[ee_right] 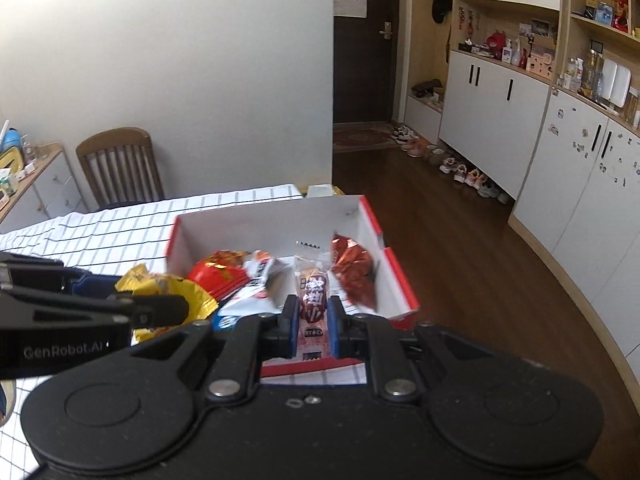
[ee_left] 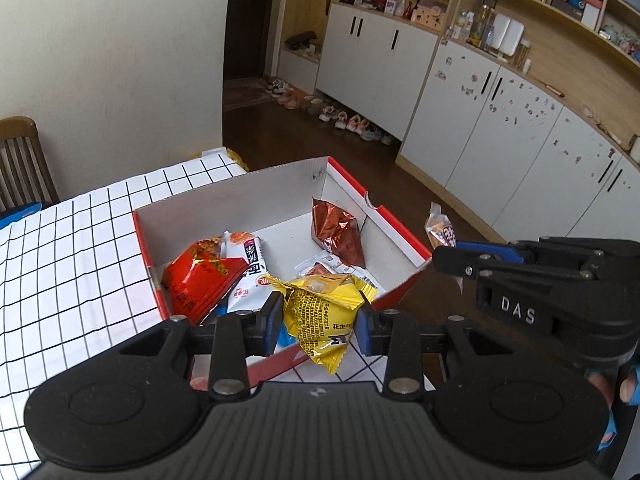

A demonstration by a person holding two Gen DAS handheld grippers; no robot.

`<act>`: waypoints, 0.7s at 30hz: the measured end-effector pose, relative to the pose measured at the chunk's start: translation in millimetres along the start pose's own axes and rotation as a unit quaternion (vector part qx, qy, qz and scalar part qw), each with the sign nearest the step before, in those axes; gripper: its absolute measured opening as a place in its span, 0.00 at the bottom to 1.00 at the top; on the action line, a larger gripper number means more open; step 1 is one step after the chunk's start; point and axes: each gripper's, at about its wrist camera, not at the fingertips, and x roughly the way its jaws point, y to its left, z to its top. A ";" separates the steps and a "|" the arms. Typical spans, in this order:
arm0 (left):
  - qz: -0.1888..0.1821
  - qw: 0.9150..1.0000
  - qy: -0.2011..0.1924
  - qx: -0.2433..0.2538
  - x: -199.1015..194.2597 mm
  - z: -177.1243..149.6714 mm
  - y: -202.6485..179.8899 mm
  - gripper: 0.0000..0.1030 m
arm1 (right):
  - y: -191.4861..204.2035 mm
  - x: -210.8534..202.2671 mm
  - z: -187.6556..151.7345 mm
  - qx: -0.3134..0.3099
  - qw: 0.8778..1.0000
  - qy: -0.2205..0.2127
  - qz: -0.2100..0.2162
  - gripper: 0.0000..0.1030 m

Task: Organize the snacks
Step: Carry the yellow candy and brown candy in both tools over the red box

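A red-and-white cardboard box (ee_left: pixel 248 204) stands on the checked tablecloth and holds several snack packets: a red bag (ee_left: pixel 200 276), a white packet (ee_left: pixel 248 272) and a copper foil bag (ee_left: pixel 340 232). My left gripper (ee_left: pixel 318 322) is shut on a yellow snack bag (ee_left: pixel 324 312) above the box's near edge. My right gripper (ee_right: pixel 314 322) is shut on a slim dark red sausage packet (ee_right: pixel 314 304), held over the box (ee_right: pixel 272 224). The right gripper also shows in the left wrist view (ee_left: pixel 452 254), to the right of the box. The yellow bag also shows in the right wrist view (ee_right: pixel 176 292).
The table (ee_left: pixel 72 248) with its grid cloth stretches left. A wooden chair (ee_right: pixel 120 168) stands by the wall. White cabinets (ee_right: pixel 580 184) and rows of shoes (ee_right: pixel 460 168) line the dark wood floor on the right.
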 end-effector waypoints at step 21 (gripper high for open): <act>0.059 0.995 0.073 -0.018 117.4 14.8 -1.7 0.34 | -43.9 128.6 32.6 -0.013 0.995 0.086 0.039 0.12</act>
